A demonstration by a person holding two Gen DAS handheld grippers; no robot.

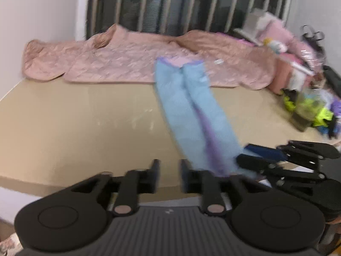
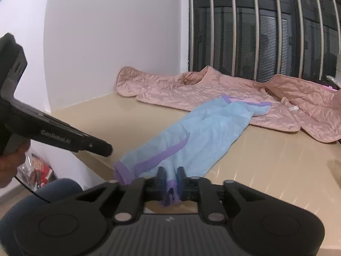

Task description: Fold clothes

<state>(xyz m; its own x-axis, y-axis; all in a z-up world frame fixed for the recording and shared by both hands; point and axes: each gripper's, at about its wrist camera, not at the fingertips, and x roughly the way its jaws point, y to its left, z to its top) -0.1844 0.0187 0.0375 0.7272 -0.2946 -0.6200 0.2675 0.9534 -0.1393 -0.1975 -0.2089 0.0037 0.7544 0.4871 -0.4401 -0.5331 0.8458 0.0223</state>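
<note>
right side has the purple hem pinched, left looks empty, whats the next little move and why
Probably bring the left hand-held gripper across onto the other purple cuff and close on it. Its jaws stand open with nothing between them, while the right hand-held gripper is already shut on the near hem of the blue trousers. Both near corners need holding before that end can be folded toward the pink quilt.

My left tool [image 1: 168,176] points forward and somewhat downward, its two fingers standing apart with nothing pinched between the pads. My right tool [image 2: 171,180] sits just to its right, angled in toward it, fingers drawn close and clamped on a bunched fold of purple-edged blue cloth. In the right view, my left tool's body [image 2: 53,132] slants in from the left, a hand [image 2: 10,160] gripping its handle.
</note>
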